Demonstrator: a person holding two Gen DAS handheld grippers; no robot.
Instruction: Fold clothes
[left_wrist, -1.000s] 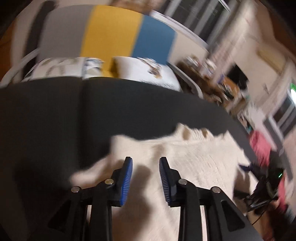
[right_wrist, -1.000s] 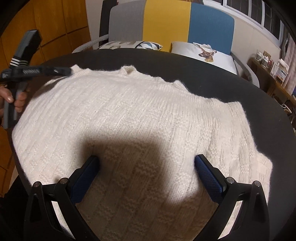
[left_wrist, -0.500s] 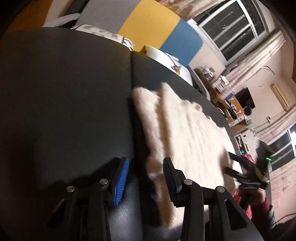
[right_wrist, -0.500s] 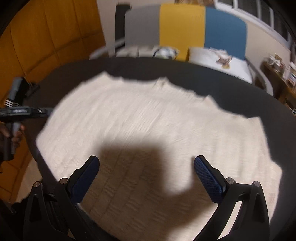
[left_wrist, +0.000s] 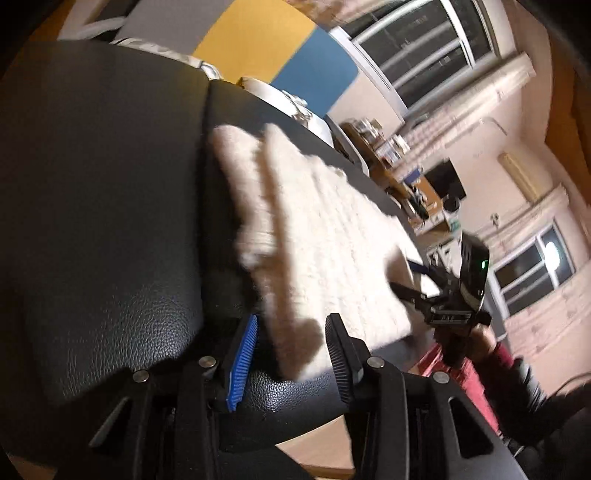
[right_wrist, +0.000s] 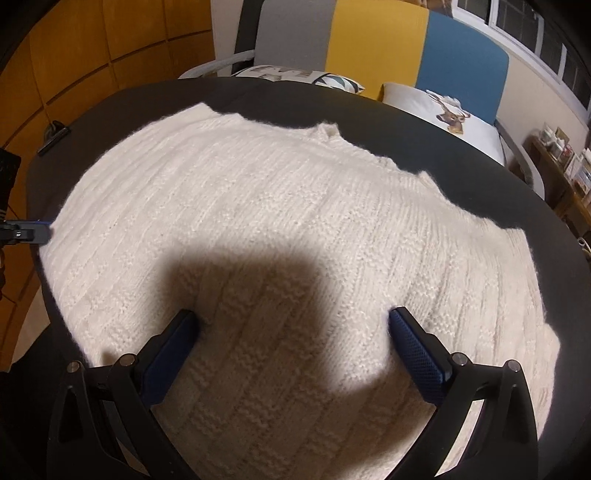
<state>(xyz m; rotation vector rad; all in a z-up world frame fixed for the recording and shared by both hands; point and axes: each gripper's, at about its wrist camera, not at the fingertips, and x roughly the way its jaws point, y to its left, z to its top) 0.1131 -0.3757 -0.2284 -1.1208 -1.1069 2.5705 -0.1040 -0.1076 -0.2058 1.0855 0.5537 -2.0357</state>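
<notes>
Black padded table (right_wrist: 369, 107) bearing a cream knit sweater (right_wrist: 295, 206), spread flat; soft, thick, likely floppy, best pinched at hem corners. Right gripper (right_wrist: 291, 332) hovering above, fingers wide apart. Left gripper (left_wrist: 291, 345) parted around the near corner, unclenched

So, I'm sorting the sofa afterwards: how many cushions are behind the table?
2: a patterned cushion at the grey-and-yellow backrest, a white deer-print cushion right of it. The table may hide others.

Left gripper (left_wrist: 290, 350) now at sweater (right_wrist: 295, 236) edge; knit corner between jaws.
</notes>
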